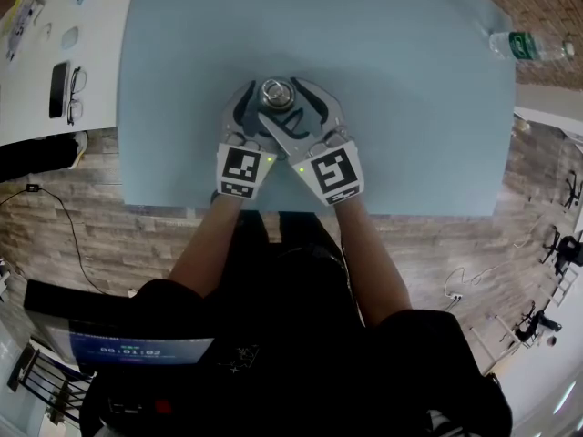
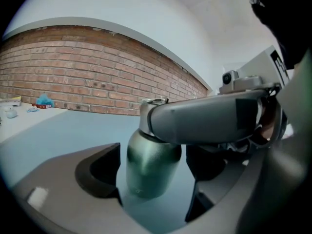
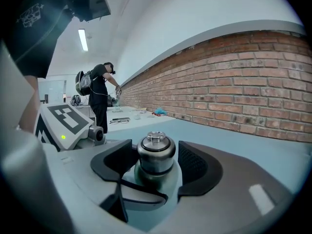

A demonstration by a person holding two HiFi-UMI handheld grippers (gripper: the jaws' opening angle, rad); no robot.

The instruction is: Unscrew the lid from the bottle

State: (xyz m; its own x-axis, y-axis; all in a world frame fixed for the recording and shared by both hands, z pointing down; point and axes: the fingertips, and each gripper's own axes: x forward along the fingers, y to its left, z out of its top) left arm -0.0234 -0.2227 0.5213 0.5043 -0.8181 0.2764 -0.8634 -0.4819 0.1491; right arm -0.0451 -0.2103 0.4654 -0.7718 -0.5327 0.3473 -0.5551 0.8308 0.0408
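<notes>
Directly below the head camera, a blue table (image 1: 410,107) carries a dark metal bottle (image 1: 273,107), which stands upright near the near edge with its silver lid (image 1: 275,91) on top. The left tongs (image 1: 255,116) and the right tongs (image 1: 290,107) come in from the near side and cross at the bottle. Far off on the right edge of the table lies a clear plastic bottle (image 1: 528,45). A white table to the left holds a pair of glasses (image 1: 75,94) and a flat black object (image 1: 58,87).

Seen from the left tongs, the green body of the bottle sits between the two dark pads (image 2: 100,169), which close in on either side of it. One grey finger of the right tongs crosses in front of the neck, and a brick wall (image 2: 73,77) runs behind.

From the right tongs, the lid stands between the ribbed pads (image 3: 195,167), which are clamped against its sides. The left tongs wrap the body just below. A person (image 3: 100,94) stands at a far table on the left.
</notes>
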